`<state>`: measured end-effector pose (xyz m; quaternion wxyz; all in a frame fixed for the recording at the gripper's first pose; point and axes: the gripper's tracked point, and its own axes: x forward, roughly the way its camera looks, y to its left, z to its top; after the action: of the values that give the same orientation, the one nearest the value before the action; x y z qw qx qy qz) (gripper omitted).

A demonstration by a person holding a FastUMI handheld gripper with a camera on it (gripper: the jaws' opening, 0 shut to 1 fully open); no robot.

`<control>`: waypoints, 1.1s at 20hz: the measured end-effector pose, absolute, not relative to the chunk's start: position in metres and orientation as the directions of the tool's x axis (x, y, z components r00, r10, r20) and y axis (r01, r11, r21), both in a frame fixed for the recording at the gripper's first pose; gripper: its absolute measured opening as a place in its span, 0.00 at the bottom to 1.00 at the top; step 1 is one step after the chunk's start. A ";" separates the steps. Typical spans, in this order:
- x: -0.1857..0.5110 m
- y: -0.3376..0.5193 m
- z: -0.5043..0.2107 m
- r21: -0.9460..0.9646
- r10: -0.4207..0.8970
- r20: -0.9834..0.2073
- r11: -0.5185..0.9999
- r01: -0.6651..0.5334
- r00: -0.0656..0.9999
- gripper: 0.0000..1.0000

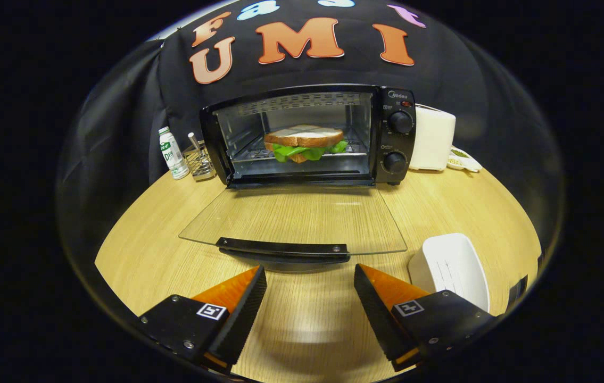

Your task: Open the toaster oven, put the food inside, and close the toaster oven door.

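Gripper view: the jaws [309,276] stand wide apart over the bare wooden counter [307,319], gripping nothing. Just ahead of them lies the black handle [283,249] of the glass door [294,218], folded down flat. Beside the right finger sits a white tray [451,266], partly hidden by it. Beyond the door, the toaster oven [309,135] stands open with the sandwich [304,142] on its rack. Left of it are a bottle [172,153] and a wire holder [199,162]; right, a white appliance [432,138] and a small dish [464,158], contents unclear.
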<state>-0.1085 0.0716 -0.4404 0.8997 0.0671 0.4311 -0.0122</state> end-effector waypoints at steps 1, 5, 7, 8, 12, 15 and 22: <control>-0.110 0.073 -0.446 0.100 0.035 -0.785 0.992 0.070 0.619 0.98; -0.110 0.081 -0.459 0.063 0.033 -0.806 0.998 0.030 0.591 0.98; -0.105 0.084 -0.463 0.048 0.029 -0.808 0.999 0.016 0.589 0.98; -0.099 0.086 -0.464 0.046 0.031 -0.804 0.999 0.010 0.593 0.98; -0.087 0.089 -0.459 0.043 0.017 -0.792 0.999 0.028 0.610 0.97; -0.064 0.087 -0.436 0.052 0.011 -0.741 0.998 0.041 0.671 0.96; -0.004 0.065 -0.377 0.082 -0.031 -0.640 0.991 0.109 0.768 0.95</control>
<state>-0.0043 0.0646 -0.3771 0.9385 0.0572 0.3385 -0.0372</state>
